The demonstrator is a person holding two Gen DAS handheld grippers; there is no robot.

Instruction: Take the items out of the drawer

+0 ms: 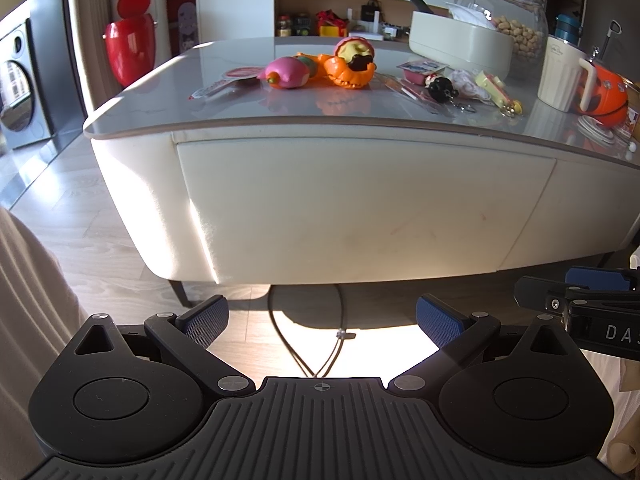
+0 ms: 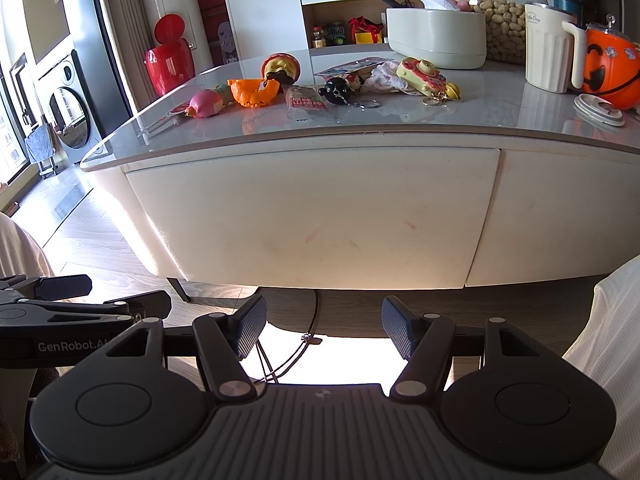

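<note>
The cream drawer front (image 1: 360, 204) (image 2: 312, 216) under the grey tabletop is closed flush. Both grippers hang low in front of it, apart from it. My left gripper (image 1: 322, 320) stands open with nothing between its blue pads. My right gripper (image 2: 324, 326) is open too, empty. On the tabletop lie a pink toy (image 1: 286, 73) (image 2: 205, 105), an orange toy (image 1: 351, 72) (image 2: 254, 92), a black keychain figure (image 1: 442, 89) (image 2: 340, 89), a yellow toy camera (image 2: 424, 74) and a snack packet (image 2: 306, 103). The right gripper's side shows at the right edge of the left wrist view (image 1: 588, 308).
A white tub (image 2: 436, 40), a glass jar of peanuts (image 2: 504, 20), a cream pitcher (image 2: 548, 54) and an orange pumpkin bucket (image 2: 610, 68) stand at the table's back right. A red bin (image 1: 130, 44) stands on the floor left. Cables (image 1: 316, 344) trail under the table.
</note>
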